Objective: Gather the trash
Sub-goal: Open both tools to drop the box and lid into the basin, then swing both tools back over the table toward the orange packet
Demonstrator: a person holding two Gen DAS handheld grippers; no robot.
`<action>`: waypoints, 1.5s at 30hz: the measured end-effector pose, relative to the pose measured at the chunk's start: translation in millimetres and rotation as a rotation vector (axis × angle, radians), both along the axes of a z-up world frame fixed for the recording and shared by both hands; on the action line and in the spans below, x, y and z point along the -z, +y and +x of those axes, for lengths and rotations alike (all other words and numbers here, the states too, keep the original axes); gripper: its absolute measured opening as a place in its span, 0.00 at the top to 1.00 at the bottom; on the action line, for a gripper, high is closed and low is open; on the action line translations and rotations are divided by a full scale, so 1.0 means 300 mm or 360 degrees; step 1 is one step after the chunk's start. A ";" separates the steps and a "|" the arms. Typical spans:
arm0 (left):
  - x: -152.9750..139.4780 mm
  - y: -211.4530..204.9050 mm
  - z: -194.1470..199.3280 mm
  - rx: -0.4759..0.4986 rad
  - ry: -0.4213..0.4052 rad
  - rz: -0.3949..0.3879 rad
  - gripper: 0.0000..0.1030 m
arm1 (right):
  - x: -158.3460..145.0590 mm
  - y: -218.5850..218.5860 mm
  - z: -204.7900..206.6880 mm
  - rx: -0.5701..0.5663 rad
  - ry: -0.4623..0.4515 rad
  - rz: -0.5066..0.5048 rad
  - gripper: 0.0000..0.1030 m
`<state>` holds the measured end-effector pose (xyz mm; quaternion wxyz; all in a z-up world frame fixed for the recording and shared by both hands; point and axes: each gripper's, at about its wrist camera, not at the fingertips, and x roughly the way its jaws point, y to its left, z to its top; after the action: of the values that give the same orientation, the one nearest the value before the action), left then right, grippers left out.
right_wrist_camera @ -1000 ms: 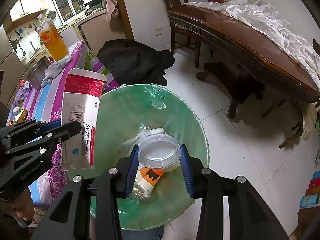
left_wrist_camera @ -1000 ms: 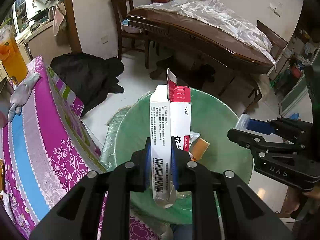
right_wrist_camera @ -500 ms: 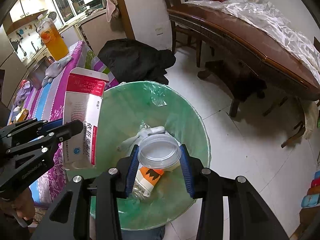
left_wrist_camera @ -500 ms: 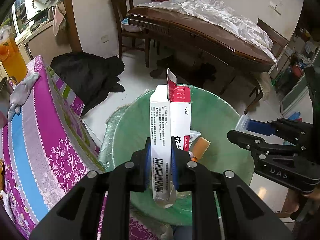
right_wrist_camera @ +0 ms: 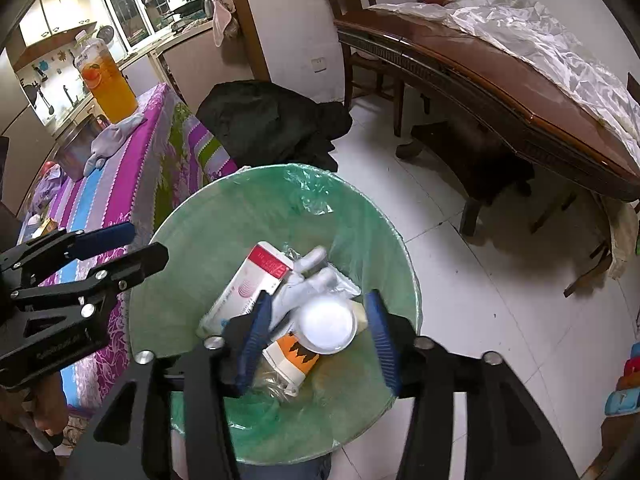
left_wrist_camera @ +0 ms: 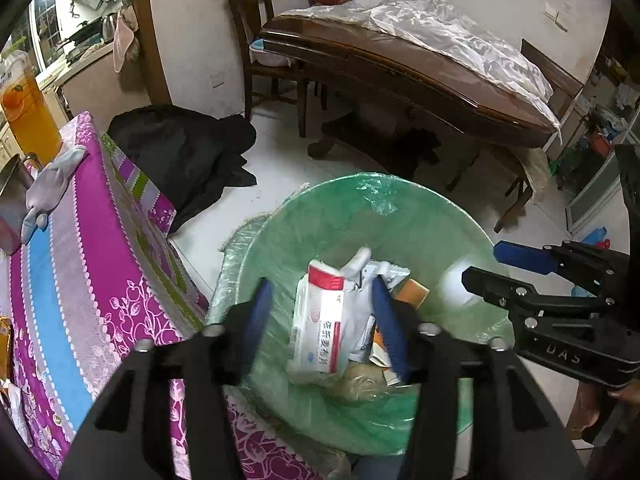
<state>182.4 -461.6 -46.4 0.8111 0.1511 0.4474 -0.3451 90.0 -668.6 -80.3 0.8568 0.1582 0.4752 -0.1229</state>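
A bin lined with a green bag [left_wrist_camera: 400, 188] [right_wrist_camera: 224, 188] stands on the floor below both grippers. My left gripper [left_wrist_camera: 322, 312] [right_wrist_camera: 146, 244] has its jaws opening. The white and red medicine box [left_wrist_camera: 320, 320] [right_wrist_camera: 256, 276] lies loose on the trash in the bin, free of the pads. My right gripper [right_wrist_camera: 318, 320] [left_wrist_camera: 480, 262] is also opening. The round clear plastic lid [right_wrist_camera: 326, 326] is blurred between its spread fingers without touching them, over an orange and white carton [right_wrist_camera: 292, 356].
A table with a purple striped cloth [left_wrist_camera: 80, 260] stands left of the bin, with an orange drink jug [left_wrist_camera: 28, 120] and a grey glove on it. A black bag [left_wrist_camera: 180, 152] lies on the floor behind. A wooden table [left_wrist_camera: 400, 72] and chairs stand further back.
Both grippers have opened. The medicine box left the left gripper and fell into the bin; the clear lid came free of the right gripper's pads. Neither hand moved.
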 end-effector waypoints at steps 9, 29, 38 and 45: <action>0.005 0.021 0.016 -0.0036 0.0002 0.0002 0.39 | -0.011 -0.011 -0.004 0.0007 -0.0041 -0.0013 0.41; -0.048 0.166 -0.107 -0.0050 -0.0235 -0.0134 0.32 | -0.163 0.176 -0.299 0.0097 -0.0508 -0.0406 0.30; -0.095 0.281 -0.211 -0.0045 -0.0322 -0.0222 0.32 | -0.181 0.320 -0.458 0.0106 -0.0655 -0.0439 0.27; -0.116 0.380 -0.303 -0.0058 -0.0441 -0.0250 0.32 | -0.195 0.477 -0.557 0.0094 -0.0773 -0.0521 0.24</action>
<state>91.6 -347.7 -11.5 0.8805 0.1254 0.3055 -0.3402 -77.0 -525.6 -21.9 0.9556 0.0564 0.2253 -0.1815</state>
